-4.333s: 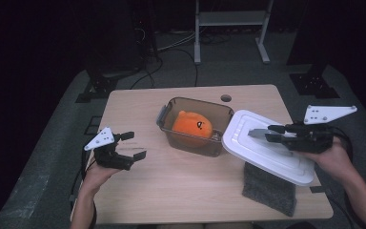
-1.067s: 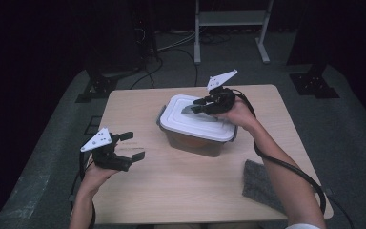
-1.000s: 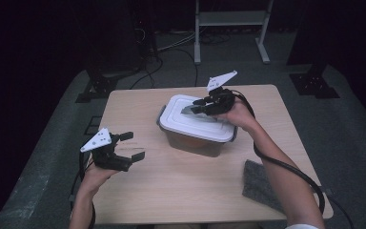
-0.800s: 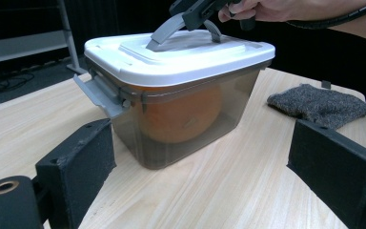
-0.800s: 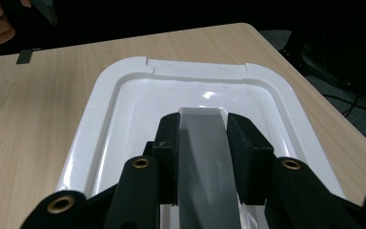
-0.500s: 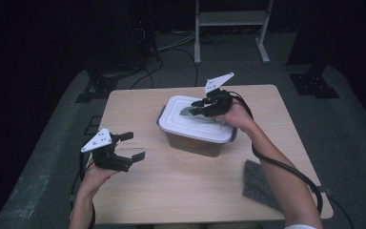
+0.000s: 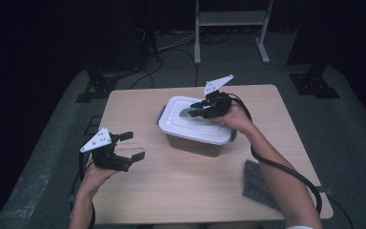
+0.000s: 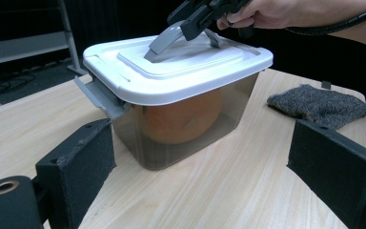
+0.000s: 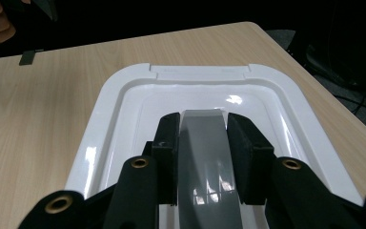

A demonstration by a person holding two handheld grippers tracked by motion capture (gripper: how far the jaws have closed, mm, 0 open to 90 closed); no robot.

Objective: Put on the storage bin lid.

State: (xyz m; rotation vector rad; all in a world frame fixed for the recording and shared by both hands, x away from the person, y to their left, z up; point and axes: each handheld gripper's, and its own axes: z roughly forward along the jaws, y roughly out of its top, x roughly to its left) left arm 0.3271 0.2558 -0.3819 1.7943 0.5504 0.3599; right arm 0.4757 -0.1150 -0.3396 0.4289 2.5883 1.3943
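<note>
Lid on box, right tongs clamped on handle

Lid (image 7: 198, 121) moved from desk (image 7: 171, 191) right side onto the box (image 8: 186, 129) holding the orange thing (image 8: 181, 119); right tongs (image 7: 195, 110) grip its grey handle (image 9: 205, 157). Left tongs (image 7: 128, 145) gape wide, idle. Latches probably next.

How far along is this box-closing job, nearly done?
Nearly. The white lid already sits on the clear box, with the orange thing inside. The right tool is shut on the lid's grey handle. The grey side latch looks unfastened; the left tool waits open.
</note>
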